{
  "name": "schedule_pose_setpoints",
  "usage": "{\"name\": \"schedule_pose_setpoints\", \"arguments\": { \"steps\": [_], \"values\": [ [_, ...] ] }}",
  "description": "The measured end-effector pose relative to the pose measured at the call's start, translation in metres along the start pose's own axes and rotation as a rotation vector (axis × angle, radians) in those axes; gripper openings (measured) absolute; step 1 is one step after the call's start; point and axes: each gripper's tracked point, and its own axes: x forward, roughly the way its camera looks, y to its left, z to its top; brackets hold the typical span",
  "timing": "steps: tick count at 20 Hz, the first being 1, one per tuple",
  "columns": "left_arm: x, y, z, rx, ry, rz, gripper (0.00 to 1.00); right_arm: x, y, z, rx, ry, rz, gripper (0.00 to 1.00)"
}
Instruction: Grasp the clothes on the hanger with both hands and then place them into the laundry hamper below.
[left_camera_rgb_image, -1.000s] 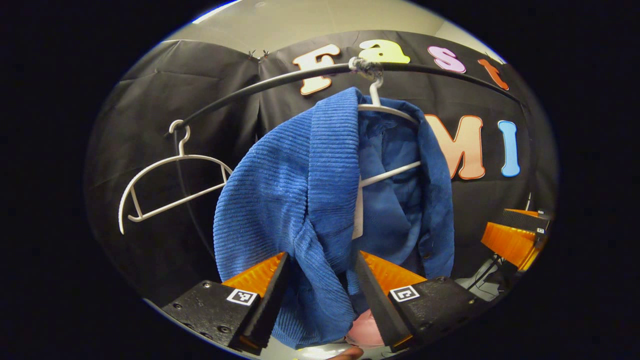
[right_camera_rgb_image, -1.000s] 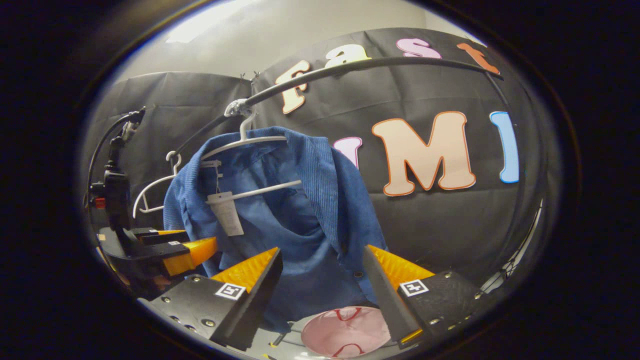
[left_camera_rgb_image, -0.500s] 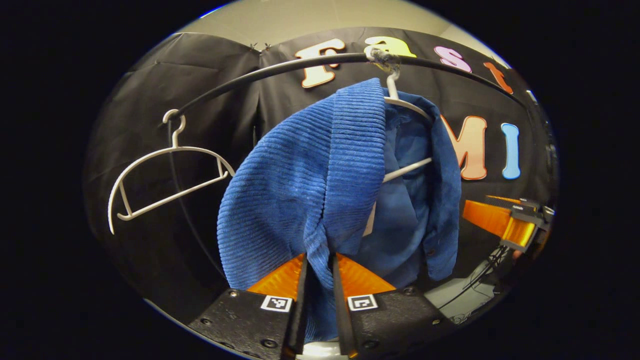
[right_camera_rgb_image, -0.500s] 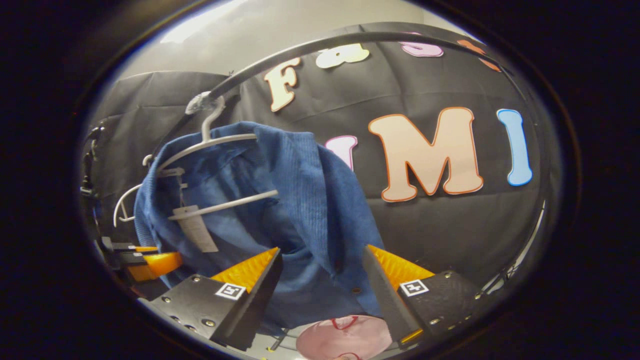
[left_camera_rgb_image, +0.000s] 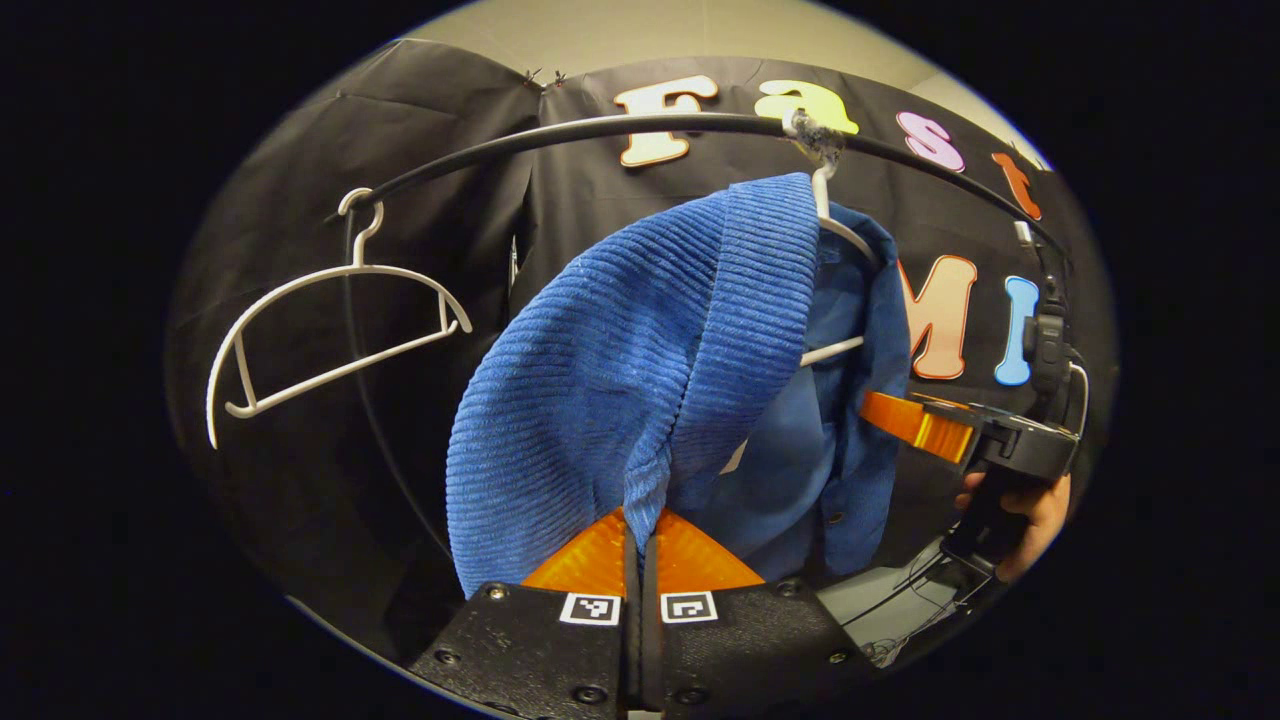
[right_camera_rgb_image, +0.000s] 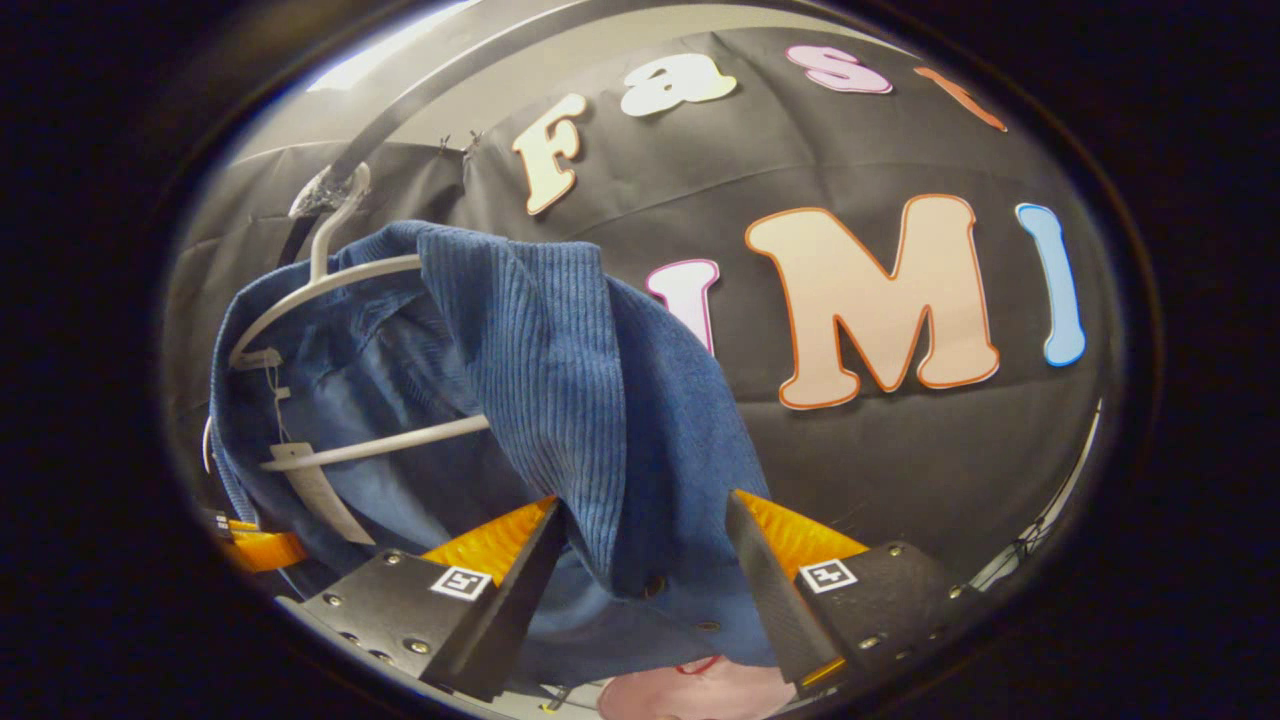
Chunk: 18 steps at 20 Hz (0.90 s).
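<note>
You've got the blue corduroy jacket (left_camera_rgb_image: 640, 370) hanging off a white hanger (left_camera_rgb_image: 835, 225) on the curved black rail (left_camera_rgb_image: 600, 130), and everything else sits around that jacket. In the left gripper view it drapes from the rail down to your left gripper (left_camera_rgb_image: 641, 545), whose fingers are squeezed together on a pinched fold of the jacket's ribbed edge, so that one's clamped on cloth. An empty white hanger (left_camera_rgb_image: 330, 310) hooks on the same rail, well off to the jacket's left. To the jacket's right in that view you can see your right gripper (left_camera_rgb_image: 915, 420) with your hand (left_camera_rgb_image: 1030, 515) wrapped round its handle, fingers pointing in toward the jacket's front edge.

In the right gripper view, your right gripper (right_camera_rgb_image: 645, 545) has its fingers spread wide apart with the jacket's (right_camera_rgb_image: 560, 400) lower front hanging between them, not pinched by either that I can tell. Just under the jacket's hem there's a bit of the pink laundry hamper (right_camera_rgb_image: 690, 690). A white tag (right_camera_rgb_image: 310, 480) dangles inside the jacket by the hanger's crossbar.
</note>
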Motion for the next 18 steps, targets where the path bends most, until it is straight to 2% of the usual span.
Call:
{"name": "schedule_pose_setpoints", "arguments": {
  "steps": [2,4,5,7,9,13,14,18],
  "values": [
    [-0.005,-0.008,0.003,-0.006,-0.021,-0.043,0.00,0.010,0.000,0.004,-0.008,-0.011,-0.007,0.96],
    [-0.011,-0.010,0.007,0.018,-0.035,-0.064,0.00,0.022,-0.006,0.007,-0.010,-0.030,-0.032,0.91],
    [-0.016,-0.010,0.008,0.023,-0.038,-0.069,0.00,0.024,-0.010,0.009,-0.014,-0.041,-0.045,0.95],
    [-0.025,-0.005,0.012,0.018,-0.045,-0.070,0.00,0.032,-0.010,0.011,-0.039,-0.055,-0.059,0.68],
    [-0.032,0.004,0.014,0.014,-0.044,-0.051,0.00,0.036,-0.016,0.010,-0.055,-0.048,-0.081,0.71],
    [-0.044,0.018,0.019,-0.009,-0.047,-0.015,0.00,0.039,-0.018,0.015,-0.026,-0.052,-0.068,0.06],
    [-0.049,0.019,0.019,-0.008,-0.048,-0.010,0.00,0.037,-0.018,0.015,-0.026,-0.057,-0.061,0.01],
    [-0.076,0.014,0.032,0.029,-0.076,-0.027,0.00,0.013,-0.031,0.039,-0.078,-0.136,-0.113,0.00]
  ]
}}
